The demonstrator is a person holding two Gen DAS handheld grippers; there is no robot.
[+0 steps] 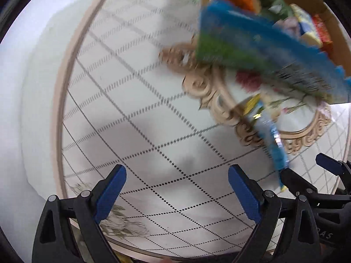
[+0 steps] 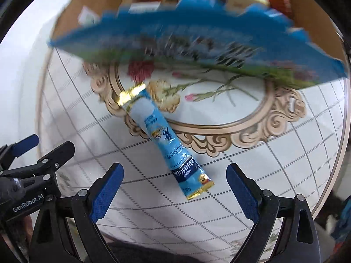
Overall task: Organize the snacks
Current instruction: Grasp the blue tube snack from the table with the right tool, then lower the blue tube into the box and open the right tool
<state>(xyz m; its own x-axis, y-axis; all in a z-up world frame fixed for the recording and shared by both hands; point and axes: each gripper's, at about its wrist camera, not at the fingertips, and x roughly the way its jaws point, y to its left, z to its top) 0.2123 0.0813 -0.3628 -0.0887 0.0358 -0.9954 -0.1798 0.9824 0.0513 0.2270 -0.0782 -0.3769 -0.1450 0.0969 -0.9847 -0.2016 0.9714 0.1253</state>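
Blue-padded jaws of both the left gripper (image 1: pixel 176 188) and the right gripper (image 2: pixel 174 189) stand wide apart and grip nothing, the light-blue stick sachet (image 2: pixel 166 140) lying on the tablecloth (image 2: pixel 197 219) between the right fingers, a blurred blue packet (image 2: pixel 197 43) above it.

Light-blue, gold-tipped stick packet (image 2: pixel 167 141) on white grid-patterned tablecloth (image 2: pixel 252 188) with beige scrollwork.
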